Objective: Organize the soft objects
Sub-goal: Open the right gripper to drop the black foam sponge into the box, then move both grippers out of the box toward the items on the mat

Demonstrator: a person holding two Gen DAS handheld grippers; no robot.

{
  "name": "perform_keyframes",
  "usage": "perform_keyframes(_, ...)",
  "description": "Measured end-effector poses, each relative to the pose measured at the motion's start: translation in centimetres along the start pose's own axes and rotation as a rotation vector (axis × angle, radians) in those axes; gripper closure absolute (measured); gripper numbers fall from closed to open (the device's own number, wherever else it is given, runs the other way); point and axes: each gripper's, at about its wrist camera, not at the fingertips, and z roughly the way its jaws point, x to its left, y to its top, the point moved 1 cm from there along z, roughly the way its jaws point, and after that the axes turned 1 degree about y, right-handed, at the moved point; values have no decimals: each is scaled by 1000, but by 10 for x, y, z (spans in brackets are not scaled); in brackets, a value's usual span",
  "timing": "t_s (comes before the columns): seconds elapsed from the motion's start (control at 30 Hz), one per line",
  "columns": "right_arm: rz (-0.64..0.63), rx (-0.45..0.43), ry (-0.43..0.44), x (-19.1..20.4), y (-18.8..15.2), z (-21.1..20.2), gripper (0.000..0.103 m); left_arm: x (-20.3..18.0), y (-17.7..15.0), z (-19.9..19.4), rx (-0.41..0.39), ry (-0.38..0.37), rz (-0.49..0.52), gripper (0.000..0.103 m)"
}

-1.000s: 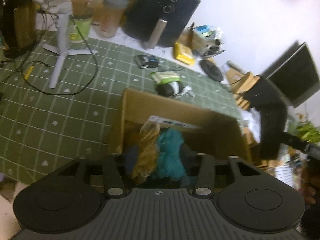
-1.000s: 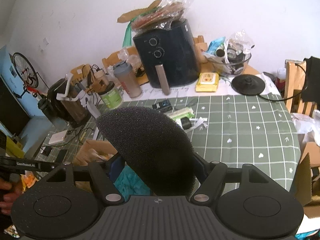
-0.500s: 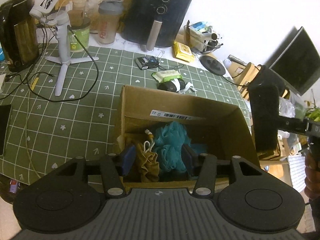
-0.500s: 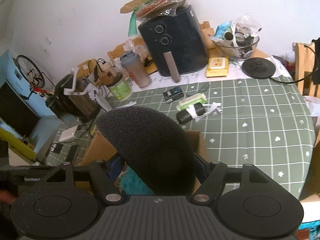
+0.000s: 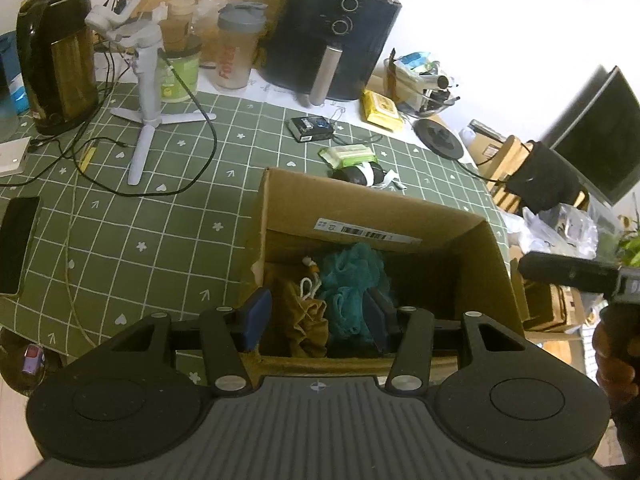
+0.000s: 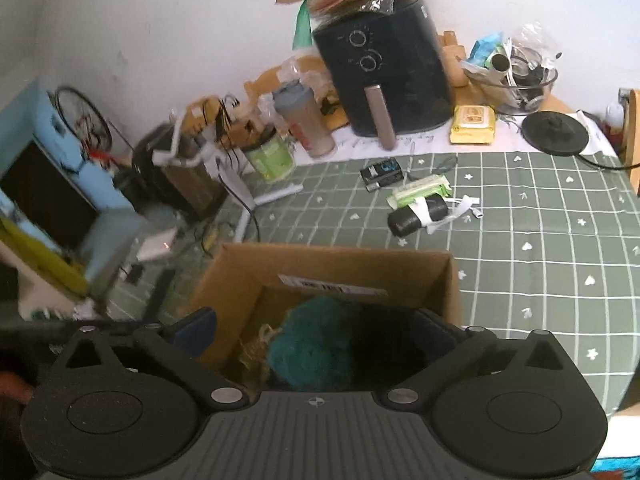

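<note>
Right wrist view: teal bath pouf (image 6: 316, 344) lies in the cardboard box (image 6: 340, 268) beside a tan pouf (image 6: 256, 350). Right gripper (image 6: 314, 332) has just sprung wide, nothing between its pads. Left gripper (image 5: 316, 314) hovers half-open over the box, empty.

White wall (image 6: 180, 20) behind a green gridded tablecloth (image 6: 540, 220).

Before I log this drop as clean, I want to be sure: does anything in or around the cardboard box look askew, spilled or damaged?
Nothing stands out. The cardboard box sits upright on the table, with the teal pouf and the tan pouf inside. The right claw, just opened, holds nothing. Nothing has spilled beside the box.
</note>
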Motion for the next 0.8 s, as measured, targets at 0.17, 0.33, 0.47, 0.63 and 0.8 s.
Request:
perform_keyframes(0.17,4,29,-29,-7,-7,3,0,-3,1,2,4,3,0,53)
perform_keyframes(0.33,-2,48,-91,-13,-9,4,0,-8,8,8,15,6,18,53)
perform_keyframes(0.47,-6,47,-151,-20,-10,2,0,-15,16,14,31,23,54,53)
perform_keyframes(0.63,35,44,-208,-35,-14,-3,0,-22,25,21,20,27,98,43)
perform_keyframes(0.8,105,42,-261,-54,-18,-11,0,-25,37,28,8,22,107,38)
